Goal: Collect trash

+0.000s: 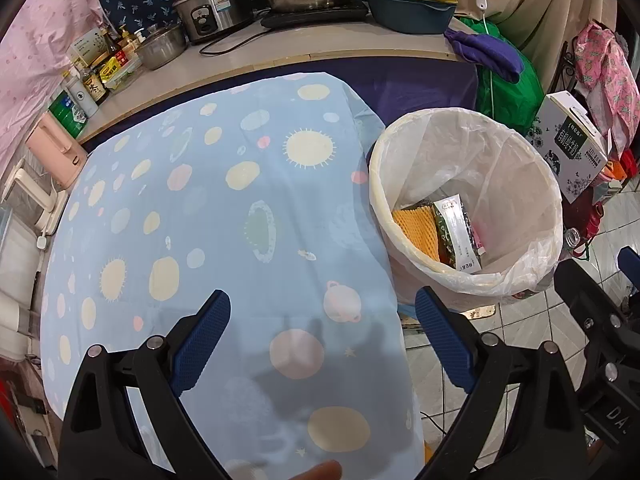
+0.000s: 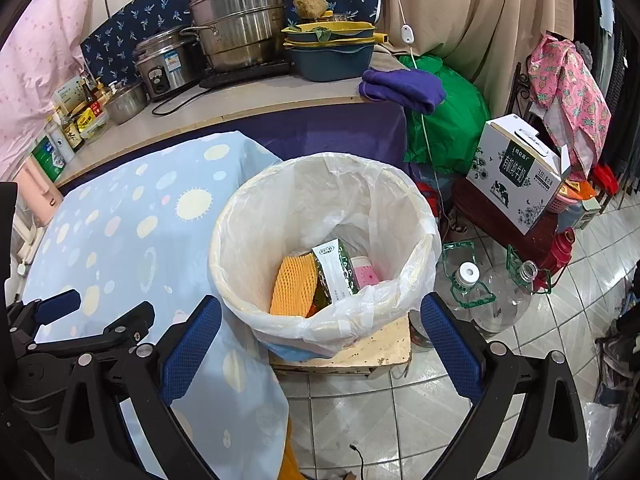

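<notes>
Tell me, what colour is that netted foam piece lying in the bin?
Orange-yellow. The foam net lies at the bottom of the lined bin, clearest in the right wrist view.

Home kitchen: rice cooker [image 1: 210, 10], steamer pots [image 2: 240, 20], sauce bottles [image 1: 92, 80] on counter.

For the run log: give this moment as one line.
left claw open, empty | right claw open, empty | trash in bin | tablecloth bare
</notes>
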`<move>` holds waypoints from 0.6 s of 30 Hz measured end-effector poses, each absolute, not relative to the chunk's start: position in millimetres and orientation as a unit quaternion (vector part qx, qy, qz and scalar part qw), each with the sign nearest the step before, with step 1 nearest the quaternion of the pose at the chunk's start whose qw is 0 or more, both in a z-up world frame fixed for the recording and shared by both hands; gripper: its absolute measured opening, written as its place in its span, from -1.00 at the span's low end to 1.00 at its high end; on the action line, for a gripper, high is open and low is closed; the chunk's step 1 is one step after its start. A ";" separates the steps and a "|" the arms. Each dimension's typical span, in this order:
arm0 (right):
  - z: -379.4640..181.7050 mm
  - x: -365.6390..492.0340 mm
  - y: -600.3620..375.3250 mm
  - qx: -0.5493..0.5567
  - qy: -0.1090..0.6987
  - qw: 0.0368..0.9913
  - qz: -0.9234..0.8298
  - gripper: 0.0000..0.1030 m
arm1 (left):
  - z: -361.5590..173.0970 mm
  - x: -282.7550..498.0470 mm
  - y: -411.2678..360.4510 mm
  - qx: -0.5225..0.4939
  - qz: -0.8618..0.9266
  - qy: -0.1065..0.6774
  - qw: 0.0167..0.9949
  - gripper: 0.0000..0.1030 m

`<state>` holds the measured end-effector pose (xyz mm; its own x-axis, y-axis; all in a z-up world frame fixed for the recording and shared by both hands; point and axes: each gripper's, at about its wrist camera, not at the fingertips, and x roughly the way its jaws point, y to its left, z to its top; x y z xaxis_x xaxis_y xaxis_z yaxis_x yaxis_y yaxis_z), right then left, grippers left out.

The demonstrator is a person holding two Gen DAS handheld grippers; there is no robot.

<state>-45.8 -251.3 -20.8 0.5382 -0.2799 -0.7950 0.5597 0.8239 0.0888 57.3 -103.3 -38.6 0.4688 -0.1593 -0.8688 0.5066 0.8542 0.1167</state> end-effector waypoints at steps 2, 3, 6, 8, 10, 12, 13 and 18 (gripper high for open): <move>-20.6 -46.2 -251.2 0.169 0.412 0.861 -0.245 0.87 | -38.8 56.9 -103.8 0.183 -0.199 0.475 0.838 0.73; -20.4 -46.6 -251.2 0.169 0.411 0.861 -0.246 0.87 | -38.6 56.3 -104.0 0.183 -0.199 0.473 0.839 0.73; -19.9 -47.9 -251.5 0.167 0.409 0.862 -0.248 0.87 | -38.3 55.2 -104.9 0.183 -0.200 0.468 0.841 0.73; -19.8 -48.9 -251.8 0.167 0.406 0.863 -0.250 0.87 | -38.7 54.9 -105.0 0.183 -0.199 0.466 0.842 0.73; -19.9 -49.8 -252.7 0.168 0.404 0.863 -0.251 0.87 | -38.9 54.9 -104.7 0.182 -0.198 0.466 0.843 0.73; -19.2 -51.3 -252.8 0.168 0.402 0.864 -0.252 0.87 | -38.9 54.6 -104.6 0.181 -0.198 0.464 0.844 0.73; -19.3 -51.6 -252.7 0.168 0.402 0.864 -0.252 0.87 | -38.6 53.9 -104.7 0.181 -0.198 0.463 0.845 0.73; -18.9 -52.6 -252.7 0.165 0.402 0.864 -0.253 0.87 | -38.1 51.6 -105.1 0.182 -0.199 0.459 0.847 0.73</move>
